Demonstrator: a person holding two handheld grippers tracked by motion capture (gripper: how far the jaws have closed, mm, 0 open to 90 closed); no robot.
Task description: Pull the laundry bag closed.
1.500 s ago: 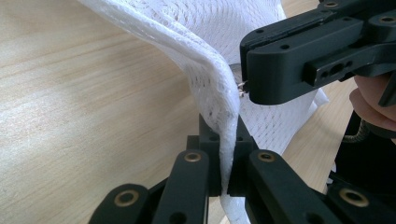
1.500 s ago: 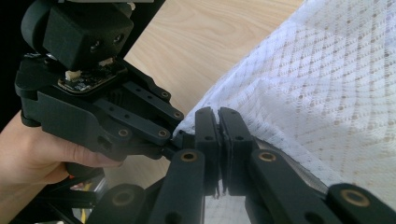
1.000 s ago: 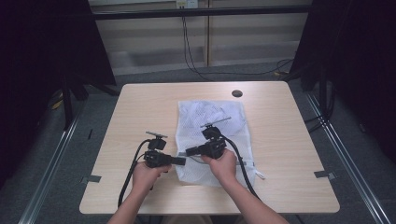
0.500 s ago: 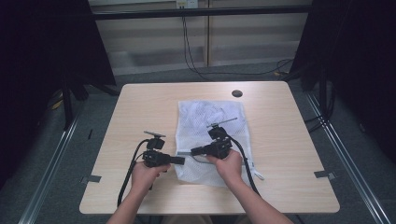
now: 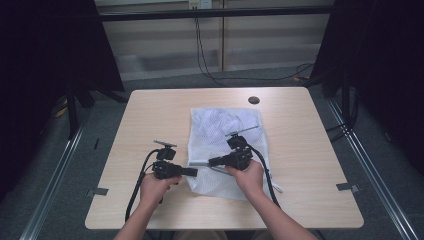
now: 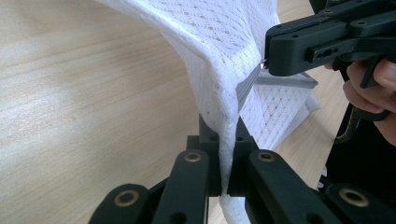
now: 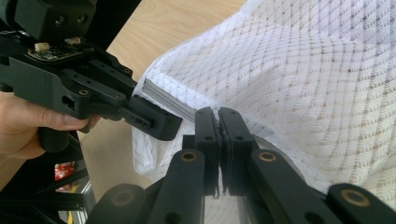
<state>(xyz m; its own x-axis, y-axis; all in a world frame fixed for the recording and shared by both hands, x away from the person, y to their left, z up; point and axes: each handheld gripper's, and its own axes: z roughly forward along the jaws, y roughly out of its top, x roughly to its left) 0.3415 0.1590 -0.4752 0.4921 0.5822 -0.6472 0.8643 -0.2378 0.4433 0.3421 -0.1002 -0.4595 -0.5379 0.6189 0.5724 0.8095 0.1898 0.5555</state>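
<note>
White mesh laundry bag lies on my pale wooden tabletop, toward its middle, with a small dark round hole near the far edge. Grey floor, dark curtains and hanging cables surround the tabletop. The bag is a soft, diamond-patterned net, crumpled, with a grey zipper strip along its near-left edge. My left gripper has its fingers pressed together on a fold of the net beside that strip. My right gripper pinches the mesh at the zipper strip, fingers closed tight, just beside the left ones.
</note>
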